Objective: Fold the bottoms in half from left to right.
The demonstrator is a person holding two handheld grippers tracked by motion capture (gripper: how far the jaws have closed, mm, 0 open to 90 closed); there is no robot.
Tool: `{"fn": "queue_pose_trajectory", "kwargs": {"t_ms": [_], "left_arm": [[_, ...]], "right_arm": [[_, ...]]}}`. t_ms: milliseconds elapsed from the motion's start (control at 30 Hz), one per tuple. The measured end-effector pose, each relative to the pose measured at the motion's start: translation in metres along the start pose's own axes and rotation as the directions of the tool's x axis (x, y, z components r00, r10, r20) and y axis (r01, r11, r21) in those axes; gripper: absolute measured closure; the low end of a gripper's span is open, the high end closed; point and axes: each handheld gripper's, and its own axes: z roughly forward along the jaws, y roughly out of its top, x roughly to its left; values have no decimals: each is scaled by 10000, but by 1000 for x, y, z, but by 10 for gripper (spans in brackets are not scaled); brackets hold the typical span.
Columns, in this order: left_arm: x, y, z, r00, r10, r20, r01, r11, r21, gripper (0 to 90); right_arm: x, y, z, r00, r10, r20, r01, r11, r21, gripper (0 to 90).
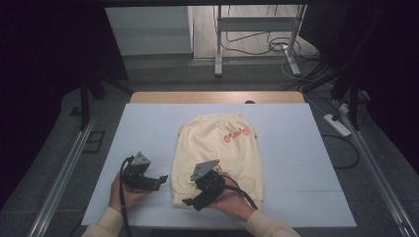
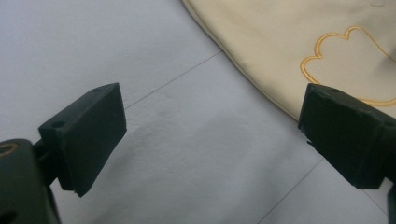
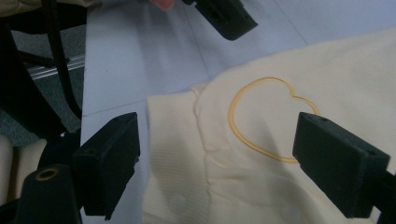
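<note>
A cream garment lies folded in the middle of the white table cover, with small orange figures near its far end and yellow stitched outlines near its near end. My left gripper is open just left of the garment's near left edge, low over the bare cover. My right gripper is open over the garment's near left corner, its jaws standing on either side of a stitched heart outline. Nothing is between the jaws of either gripper.
The table's wooden far edge shows beyond the cover. Metal rails run along both sides of the table. A power strip and cables lie on the floor at right. A stand's legs are behind the table.
</note>
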Motion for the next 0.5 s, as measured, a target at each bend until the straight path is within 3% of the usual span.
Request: {"fn": "queue_pose_trajectory", "kwargs": {"t_ms": [500], "left_arm": [[1,0,0,10000,15,7,-15,10000,19,73]], "right_arm": [[18,11,27,9957,-512,-768,537,9981,309,206]]}}
